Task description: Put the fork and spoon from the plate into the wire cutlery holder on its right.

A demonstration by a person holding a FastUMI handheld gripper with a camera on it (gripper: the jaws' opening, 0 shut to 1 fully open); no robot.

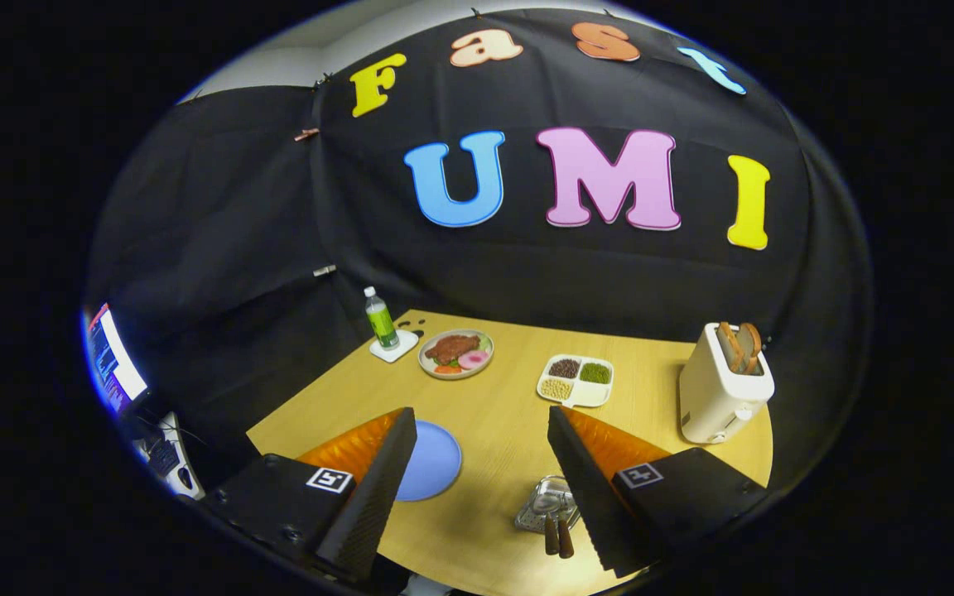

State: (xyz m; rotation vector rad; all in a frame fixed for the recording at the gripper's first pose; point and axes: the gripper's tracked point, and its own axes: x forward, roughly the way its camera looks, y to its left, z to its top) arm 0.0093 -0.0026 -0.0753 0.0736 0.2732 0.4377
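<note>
Sharp enough, but heavy fisheye warp

Table (510, 414) was lit well from above, wall stayed dark, edges bent and went soft, fingers (378, 480) threw small shadows.

You're over a light wooden table (510, 430). Near you sit a round blue plate (431, 461) on the left and a wire cutlery holder (545, 505) on the right, two brown handles (558, 536) standing in it. Far left, a green bottle (380, 319) stands on a white coaster (394, 347).

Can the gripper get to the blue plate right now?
Probably yes. The gripper is open, nothing between its fingers, and the blue plate lies on the table just beside one finger. Nothing seems to block it.
</note>
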